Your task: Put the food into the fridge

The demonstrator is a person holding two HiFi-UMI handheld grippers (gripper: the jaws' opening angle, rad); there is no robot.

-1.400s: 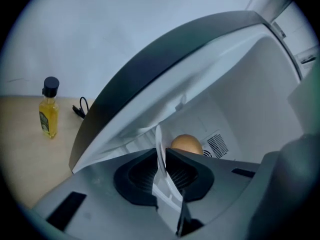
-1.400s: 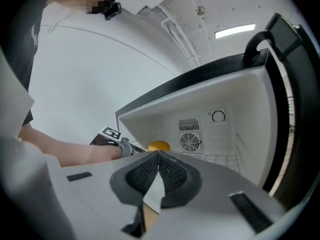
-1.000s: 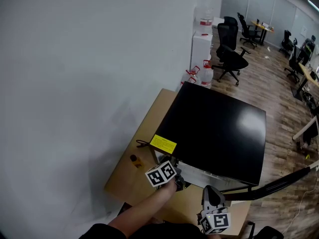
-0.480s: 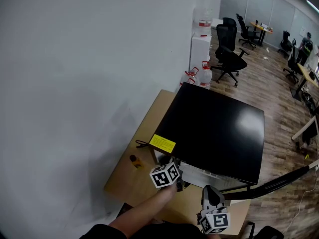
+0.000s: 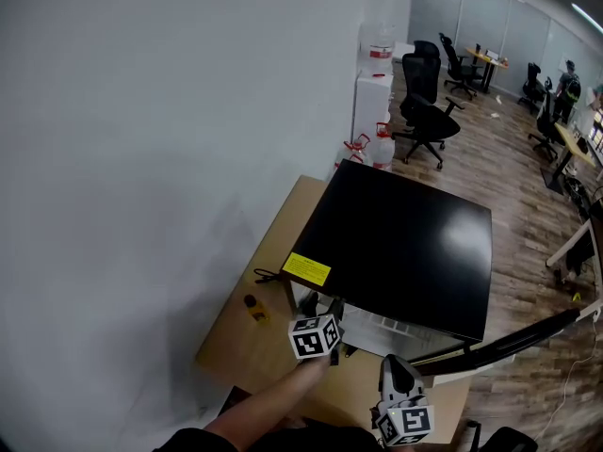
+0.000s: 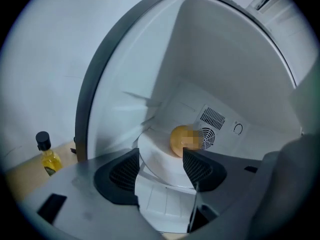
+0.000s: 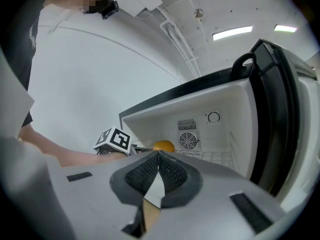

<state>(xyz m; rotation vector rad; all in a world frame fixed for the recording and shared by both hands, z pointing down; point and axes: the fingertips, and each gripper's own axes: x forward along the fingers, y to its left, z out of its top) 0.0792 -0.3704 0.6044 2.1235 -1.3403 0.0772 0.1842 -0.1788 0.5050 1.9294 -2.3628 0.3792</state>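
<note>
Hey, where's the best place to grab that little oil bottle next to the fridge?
I'd grip the bottle around its body, below the black cap, coming in level from the near side of the table: it stands upright, with the fridge close on its right.

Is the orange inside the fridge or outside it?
Inside. The orange sits on a white plate within the fridge, before its rear fan grille.

White wall (image 5: pixel 141 111), wood floor (image 5: pixel 513 205), black office chairs (image 5: pixel 426 111).
</note>
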